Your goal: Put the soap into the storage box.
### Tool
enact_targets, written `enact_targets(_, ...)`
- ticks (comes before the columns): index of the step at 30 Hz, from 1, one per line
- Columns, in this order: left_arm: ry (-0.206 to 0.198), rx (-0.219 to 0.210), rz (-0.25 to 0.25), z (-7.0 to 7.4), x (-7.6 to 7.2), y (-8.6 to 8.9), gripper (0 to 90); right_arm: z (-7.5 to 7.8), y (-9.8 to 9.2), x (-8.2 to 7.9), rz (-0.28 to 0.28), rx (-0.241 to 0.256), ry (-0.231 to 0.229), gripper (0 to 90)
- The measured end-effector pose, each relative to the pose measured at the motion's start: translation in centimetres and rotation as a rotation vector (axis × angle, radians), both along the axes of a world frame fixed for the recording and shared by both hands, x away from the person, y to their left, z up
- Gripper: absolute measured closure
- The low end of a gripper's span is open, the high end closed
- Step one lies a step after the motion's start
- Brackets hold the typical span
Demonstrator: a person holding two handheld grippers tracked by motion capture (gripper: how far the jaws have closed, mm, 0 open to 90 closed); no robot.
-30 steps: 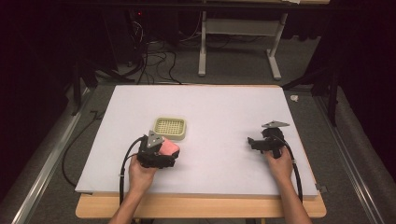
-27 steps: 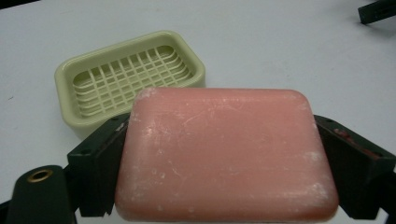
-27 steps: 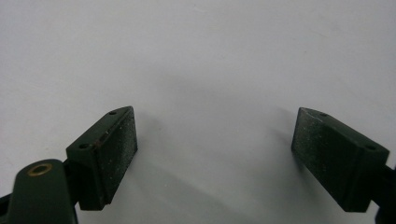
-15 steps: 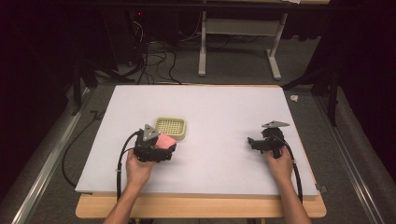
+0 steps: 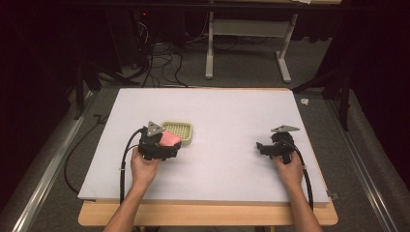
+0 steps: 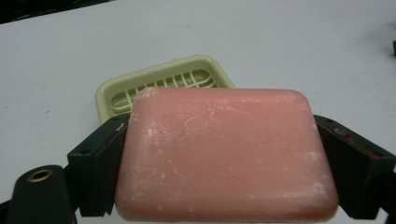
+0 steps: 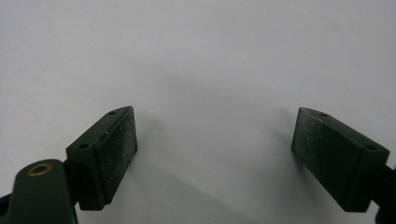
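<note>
Over the white table (image 5: 227,121), the left gripper (image 5: 167,145) has carried its clamped pink soap (image 6: 224,154) forward to the yellow soap dish (image 5: 180,131). Right gripper (image 5: 263,147) stays put, jaws wide, empty. Dark cabled floor beyond.

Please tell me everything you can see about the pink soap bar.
The soap bar is a pink, flat rectangular block with rounded corners; its top looks dry, with whitish scuffs and specks. The left gripper clamps it, one black jaw pressing each short side. It lies roughly level, its broad face up, held at the near edge of the pale yellow slatted soap dish. Whether it touches the dish cannot be told.
</note>
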State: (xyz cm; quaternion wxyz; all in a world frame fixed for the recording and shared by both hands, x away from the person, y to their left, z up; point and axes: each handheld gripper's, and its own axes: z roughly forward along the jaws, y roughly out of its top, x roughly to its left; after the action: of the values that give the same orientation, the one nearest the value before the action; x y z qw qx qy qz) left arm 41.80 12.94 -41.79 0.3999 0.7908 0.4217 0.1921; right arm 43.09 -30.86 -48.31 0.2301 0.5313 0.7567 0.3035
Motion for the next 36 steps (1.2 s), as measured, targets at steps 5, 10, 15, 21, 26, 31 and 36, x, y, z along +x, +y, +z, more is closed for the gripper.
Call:
enact_targets(5,0.006,-0.005,0.004,0.1,0.6,-0.2,14.0,0.0,0.0,0.0,0.0,0.0,0.0,14.8)
enact_targets(10,0.004,0.023,0.013,0.1,1.4,-0.6,14.0,0.0,0.0,0.0,-0.001,0.001,-0.001,14.8)
enact_targets(15,0.001,0.009,0.024,0.1,2.0,-0.8,14.0,0.0,0.0,0.0,-0.001,0.001,-0.001,14.8)
enact_targets(21,0.024,0.029,0.048,-0.3,3.2,-1.2,13.9,0.0,0.0,0.0,-0.001,0.001,-0.001,14.8)
enact_targets(26,0.046,0.038,0.068,-0.7,4.2,-1.6,14.0,0.0,0.0,0.0,-0.001,0.002,-0.001,14.8)
enact_targets(31,0.067,0.029,0.084,-1.2,4.8,-1.7,14.0,0.0,0.0,0.0,-0.001,0.002,-0.001,14.8)
enact_targets(36,0.088,0.055,0.105,-2.1,5.4,-1.9,14.0,0.0,0.0,0.0,-0.001,0.002,-0.001,14.8)
